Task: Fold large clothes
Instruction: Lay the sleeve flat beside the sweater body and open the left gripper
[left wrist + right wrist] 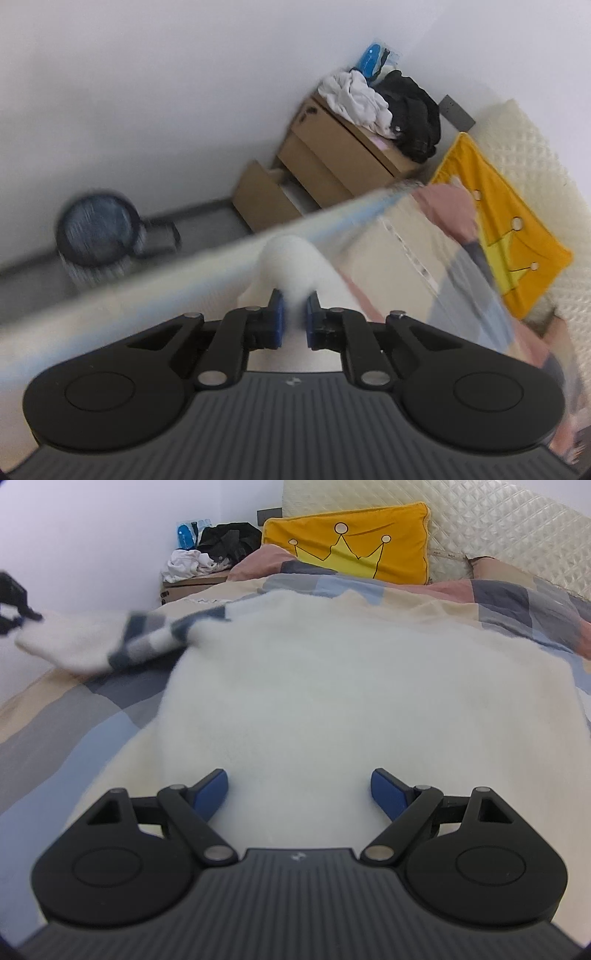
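The left gripper (294, 310) is pinching the cuff of a white sweater (295, 686), holding its sleeve (92, 642) out sideways. The right gripper (299, 794) is hovering open over the body, which is lying flat on the bed (55, 720). Folding looks barely started.

I see a fuzzy, matt white knit sweater (332, 686), its sleeve (74, 642) banded in dark yarn. Under it lies a soft cotton-looking checked quilt (66, 716). Far off, a smooth yellow cloth pillow (354, 550) leans on a quilted, faintly glossy headboard (498, 528). My left gripper (294, 314) is matt black plastic with blue rubbery pads (277, 317) and dull metal pins. Plain brown cardboard boxes (332, 155) stand at the wall.
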Demonstrator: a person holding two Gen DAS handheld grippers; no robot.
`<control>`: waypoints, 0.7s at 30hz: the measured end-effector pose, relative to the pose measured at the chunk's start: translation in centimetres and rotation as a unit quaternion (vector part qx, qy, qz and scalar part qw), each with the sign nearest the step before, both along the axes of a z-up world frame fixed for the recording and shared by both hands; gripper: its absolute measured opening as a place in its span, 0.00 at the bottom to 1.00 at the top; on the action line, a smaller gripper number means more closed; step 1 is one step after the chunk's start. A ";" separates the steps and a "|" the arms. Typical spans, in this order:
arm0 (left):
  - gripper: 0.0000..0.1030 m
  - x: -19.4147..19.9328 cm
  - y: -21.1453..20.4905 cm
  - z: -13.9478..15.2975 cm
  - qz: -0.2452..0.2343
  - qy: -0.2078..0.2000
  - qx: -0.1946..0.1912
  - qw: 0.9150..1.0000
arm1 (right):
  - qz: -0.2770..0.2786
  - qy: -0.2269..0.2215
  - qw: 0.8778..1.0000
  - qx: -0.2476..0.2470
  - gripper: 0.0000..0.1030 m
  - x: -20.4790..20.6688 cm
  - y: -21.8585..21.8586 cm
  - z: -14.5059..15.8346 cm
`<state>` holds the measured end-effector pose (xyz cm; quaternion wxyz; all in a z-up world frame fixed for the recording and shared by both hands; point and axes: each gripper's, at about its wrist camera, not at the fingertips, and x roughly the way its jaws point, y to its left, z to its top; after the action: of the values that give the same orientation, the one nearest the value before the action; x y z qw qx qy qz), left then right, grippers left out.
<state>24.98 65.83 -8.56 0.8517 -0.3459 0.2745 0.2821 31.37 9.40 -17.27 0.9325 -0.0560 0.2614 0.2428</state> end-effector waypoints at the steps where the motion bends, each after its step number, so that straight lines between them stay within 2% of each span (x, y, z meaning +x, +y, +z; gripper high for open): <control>1: 0.13 1.0 0.6 1.2 -0.011 0.014 0.026 0.999 | 0.001 0.000 1.000 -0.002 0.84 0.1 0.1 0.0; 4: 0.13 4.3 1.1 1.8 -0.036 0.072 0.095 0.992 | 0.003 0.000 1.000 -0.011 0.84 0.0 0.4 0.0; 8: 0.13 7.9 0.4 -2.6 -0.030 0.140 0.139 0.980 | 0.002 0.002 1.000 -0.014 0.84 -0.1 0.5 0.0; 10: 0.13 8.9 0.2 -5.5 -0.031 0.164 0.141 0.976 | 0.002 0.006 1.000 -0.010 0.84 0.0 0.4 0.0; 12: 0.14 9.2 0.3 -7.7 -0.023 0.172 0.134 0.976 | 0.003 0.010 1.000 -0.006 0.83 0.1 0.2 0.0; 14: 0.15 8.9 0.4 -8.8 -0.012 0.166 0.120 0.979 | 0.004 0.014 1.000 -0.002 0.83 0.4 0.0 0.0; 17: 0.19 8.5 0.1 -8.8 -0.011 0.163 0.122 0.979 | 0.004 0.024 1.000 0.008 0.83 0.8 -0.2 0.2; 20: 0.36 8.1 -1.0 -8.0 -0.010 0.163 0.117 0.980 | 0.003 0.027 1.000 0.015 0.83 1.0 -0.1 0.4; 21: 0.49 7.7 -1.5 -7.3 -0.017 0.152 0.113 0.982 | 0.003 0.026 1.000 0.017 0.83 1.0 -0.1 0.5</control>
<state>32.72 64.28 -15.90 0.8384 -0.1961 0.3724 0.3462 32.41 9.28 -16.79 0.9256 -0.0343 0.2807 0.2515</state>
